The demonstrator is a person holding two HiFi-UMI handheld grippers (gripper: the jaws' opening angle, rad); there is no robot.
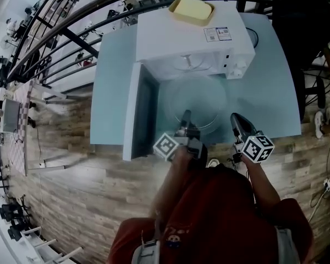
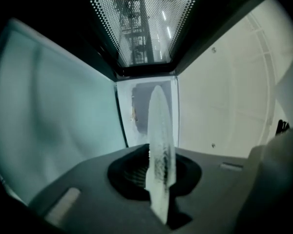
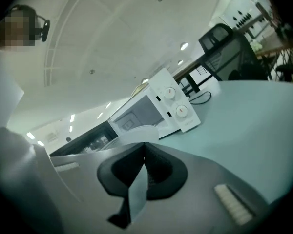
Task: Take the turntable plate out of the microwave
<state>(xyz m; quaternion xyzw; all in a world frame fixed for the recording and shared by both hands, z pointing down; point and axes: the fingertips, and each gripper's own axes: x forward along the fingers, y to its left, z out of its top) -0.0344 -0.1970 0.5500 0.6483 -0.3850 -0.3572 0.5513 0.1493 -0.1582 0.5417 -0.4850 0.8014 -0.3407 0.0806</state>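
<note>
Turntable plate [image 1: 198, 95]: clear glass disc, out of the cavity, in front of the microwave [image 1: 187, 37] over the pale blue tabletop [image 1: 113, 98]. Cannot tell whether its far edge touches the tabletop.

Left gripper [image 1: 185, 117]: jaws pinching the plate's near rim. In the left gripper view the plate [image 2: 159, 130] runs edge-on between the dark pads, clamped on both faces. Beyond it is the open cavity, with the perforated door screen [image 2: 141, 23] at the top of that view.

Right gripper [image 1: 237, 124]: just right of the plate's near edge, apart from it. In the right gripper view the jaws [image 3: 144, 152] are pressed together with nothing between them.

Microwave door [image 1: 138, 111]: swung fully open on the left, standing on edge beside the plate. Control panel with two dials on the right side of the front [image 3: 178, 104].

Yellow tray-like object [image 1: 191, 9] on the microwave's top, rear.

Marker cubes on both grippers, left [image 1: 168, 146] and right [image 1: 257, 147]. Person in a red top [image 1: 214, 213] at the tabletop's near edge, on a wood-plank floor [image 1: 71, 186].
</note>
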